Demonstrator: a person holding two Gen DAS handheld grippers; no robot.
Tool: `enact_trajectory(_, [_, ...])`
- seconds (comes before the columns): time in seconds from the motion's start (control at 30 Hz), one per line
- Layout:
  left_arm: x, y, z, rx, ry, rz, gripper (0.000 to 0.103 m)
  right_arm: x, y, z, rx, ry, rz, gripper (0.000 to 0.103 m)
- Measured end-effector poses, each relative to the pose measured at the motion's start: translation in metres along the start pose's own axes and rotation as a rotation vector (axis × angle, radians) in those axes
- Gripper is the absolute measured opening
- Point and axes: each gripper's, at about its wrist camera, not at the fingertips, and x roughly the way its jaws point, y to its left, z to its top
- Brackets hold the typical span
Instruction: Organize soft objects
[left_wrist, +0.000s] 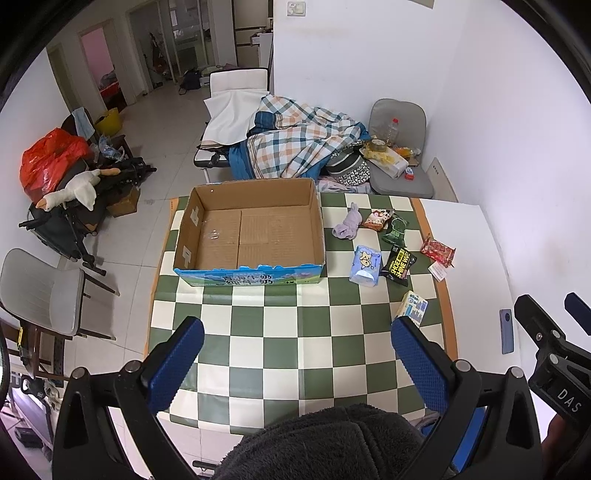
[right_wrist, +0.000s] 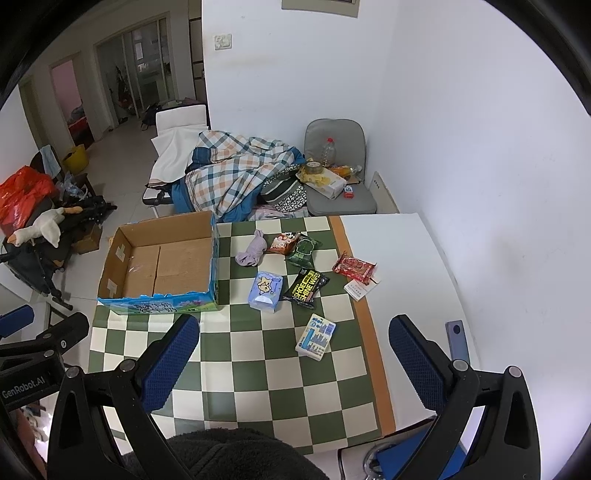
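Blue-padded, both the left gripper (left_wrist: 297, 363) and right gripper (right_wrist: 293, 362) hang spread and empty over the checked green-and-cream tablecloth (right_wrist: 258, 376). Ahead, nearer the right gripper, lies the blue-white tissue pack (right_wrist: 315, 336), long axis pointing away; beyond, a lilac crumpled sock (right_wrist: 251, 250) among snack packets, right of the empty cardboard box (left_wrist: 247, 232).

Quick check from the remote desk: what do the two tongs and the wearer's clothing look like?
Both the left tongs and right tongs have black angular frames with silver rivets and blue, dimpled pads. White lettering marks the bodies: "DAS" on the right one, "GenRobot.AI" on the left. Dark fleece shows at the bottom of both views.
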Motion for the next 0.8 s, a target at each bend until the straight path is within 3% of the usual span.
enact_trajectory(0.8, [-0.002,0.003,-0.001,-0.016,-0.001,-0.003,0.103,-0.004,0.01,0.0,-0.019,-0.006,0.008,0.103])
